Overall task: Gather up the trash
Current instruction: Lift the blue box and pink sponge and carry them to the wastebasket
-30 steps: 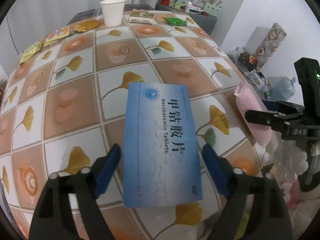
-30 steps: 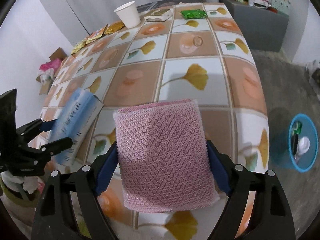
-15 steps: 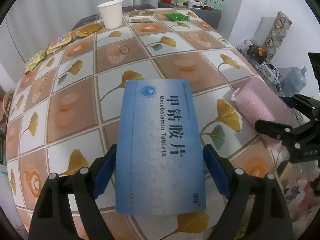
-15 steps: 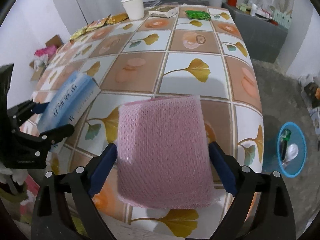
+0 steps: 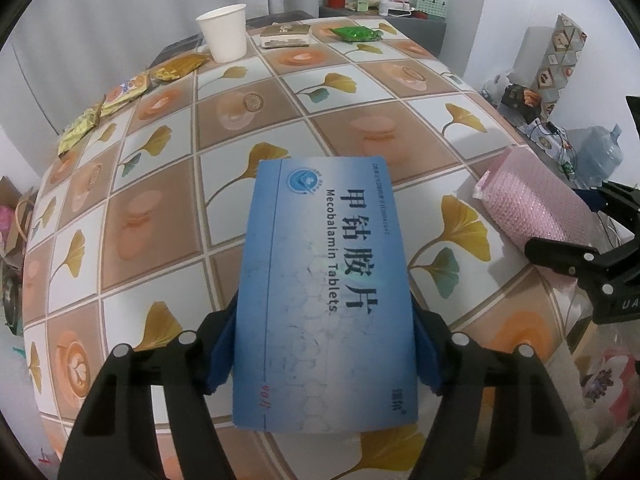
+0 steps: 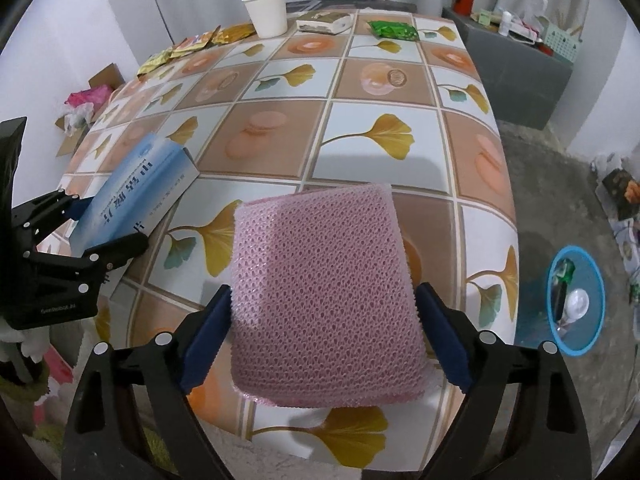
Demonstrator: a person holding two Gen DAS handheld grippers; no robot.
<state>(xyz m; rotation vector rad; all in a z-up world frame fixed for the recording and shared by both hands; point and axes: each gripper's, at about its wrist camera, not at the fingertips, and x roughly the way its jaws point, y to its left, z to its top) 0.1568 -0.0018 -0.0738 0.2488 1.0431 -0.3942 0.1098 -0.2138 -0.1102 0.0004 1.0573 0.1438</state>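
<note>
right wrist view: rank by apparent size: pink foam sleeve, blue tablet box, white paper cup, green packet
1. pink foam sleeve, though nearest the camera
2. blue tablet box
3. white paper cup
4. green packet

Cup and packet look close in size; both sit far back.

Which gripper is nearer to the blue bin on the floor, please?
The right one. The right gripper, around the pink foam mesh, is at the table side beside the blue bin. The left gripper, around the blue tablet box, is further from it.
</note>
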